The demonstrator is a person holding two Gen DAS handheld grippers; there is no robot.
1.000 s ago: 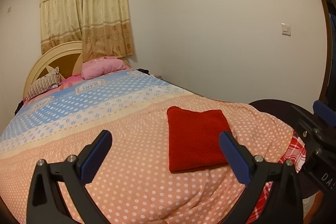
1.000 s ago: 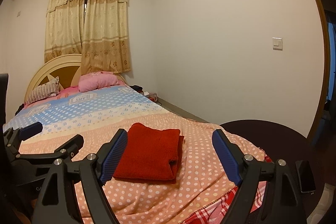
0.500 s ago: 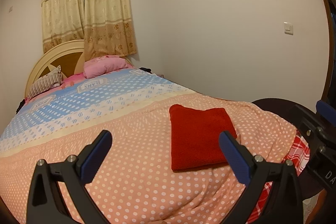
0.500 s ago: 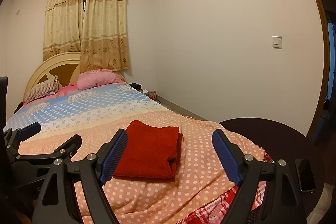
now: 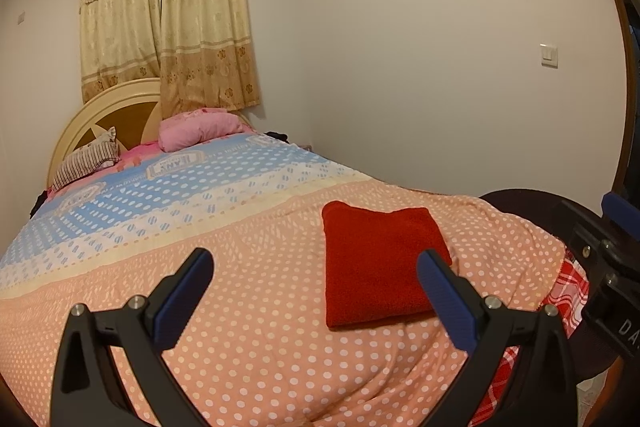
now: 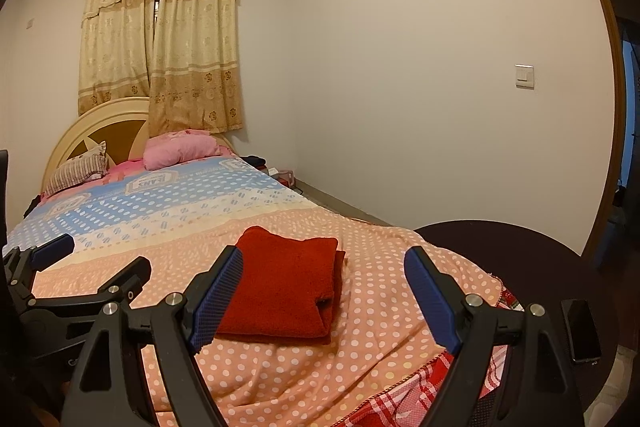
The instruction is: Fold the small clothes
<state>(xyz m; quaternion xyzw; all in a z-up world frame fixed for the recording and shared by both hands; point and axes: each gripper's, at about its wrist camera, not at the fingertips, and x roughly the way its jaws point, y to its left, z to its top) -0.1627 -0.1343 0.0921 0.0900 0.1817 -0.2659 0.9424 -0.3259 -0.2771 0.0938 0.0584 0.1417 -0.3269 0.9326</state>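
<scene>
Left tongs [image 5: 314, 273] and right tongs [image 6: 323, 271] gape wide, empty.

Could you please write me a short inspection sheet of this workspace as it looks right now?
Surface: bed with a dotted peach and blue cover, lightly wrinkled.
Job's things: red cloth lies folded flat near the bed's foot.
Clutter: pink pillow, striped pillow, phone on a dark round table.
Tongs: left tongs and right tongs both open, holding nothing.
Cables: nothing seen.
Surroundings: curtains, light switch, plain walls.
</scene>
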